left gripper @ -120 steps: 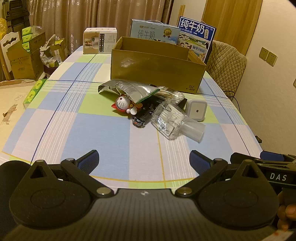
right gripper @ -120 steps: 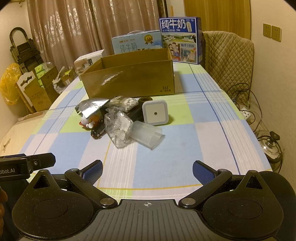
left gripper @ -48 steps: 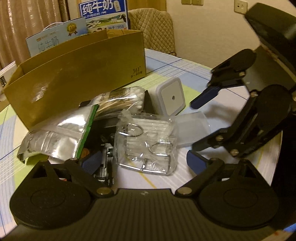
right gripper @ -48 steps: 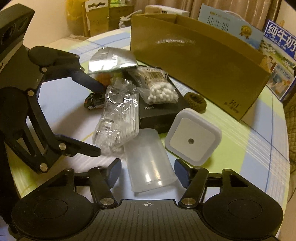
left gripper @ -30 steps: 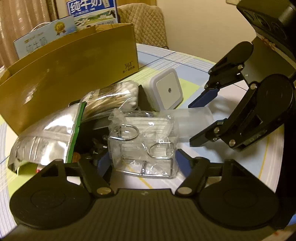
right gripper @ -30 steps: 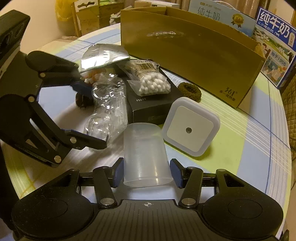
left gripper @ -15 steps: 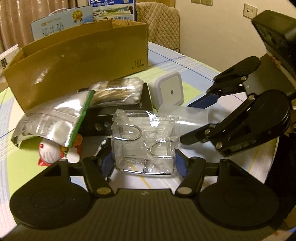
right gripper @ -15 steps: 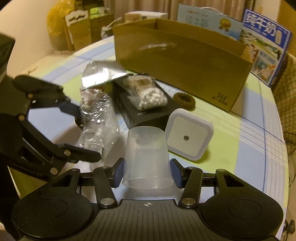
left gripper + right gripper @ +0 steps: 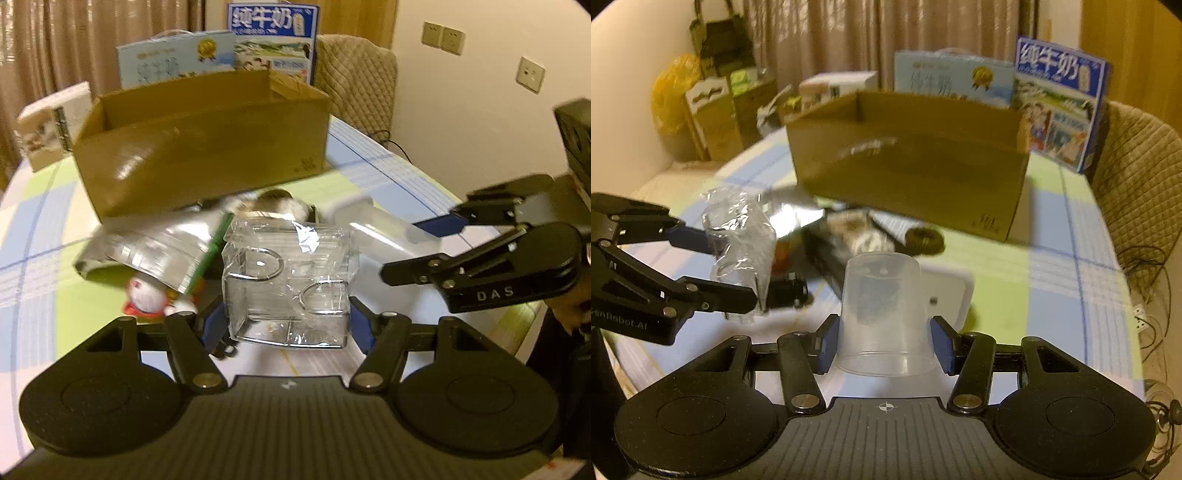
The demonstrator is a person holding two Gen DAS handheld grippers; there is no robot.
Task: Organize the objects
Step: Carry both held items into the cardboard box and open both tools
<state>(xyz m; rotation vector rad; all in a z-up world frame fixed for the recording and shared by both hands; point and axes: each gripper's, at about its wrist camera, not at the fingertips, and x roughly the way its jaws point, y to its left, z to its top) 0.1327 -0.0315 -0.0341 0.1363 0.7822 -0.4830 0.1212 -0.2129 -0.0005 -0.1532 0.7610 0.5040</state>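
Observation:
My left gripper (image 9: 286,326) is shut on a clear plastic packet with metal rings (image 9: 288,284) and holds it above the table. My right gripper (image 9: 884,345) is shut on a translucent plastic cup (image 9: 882,306), also lifted. Each gripper shows in the other's view: the right one (image 9: 436,243) with the cup (image 9: 380,230), the left one (image 9: 698,266) with the packet (image 9: 738,240). An open cardboard box (image 9: 203,144) stands behind the pile; it also shows in the right wrist view (image 9: 908,162).
Left on the checked tablecloth: a silver foil pouch (image 9: 147,251), a Doraemon toy (image 9: 147,299), a black box (image 9: 831,258), a cotton swab bag (image 9: 273,203), a white night light (image 9: 945,295), a brown hair tie (image 9: 925,240). Milk cartons (image 9: 1060,103) stand behind the box.
Both grippers closed on their objects, then lifted them off the table and tilted up toward the cardboard box. The pile underneath is uncovered.

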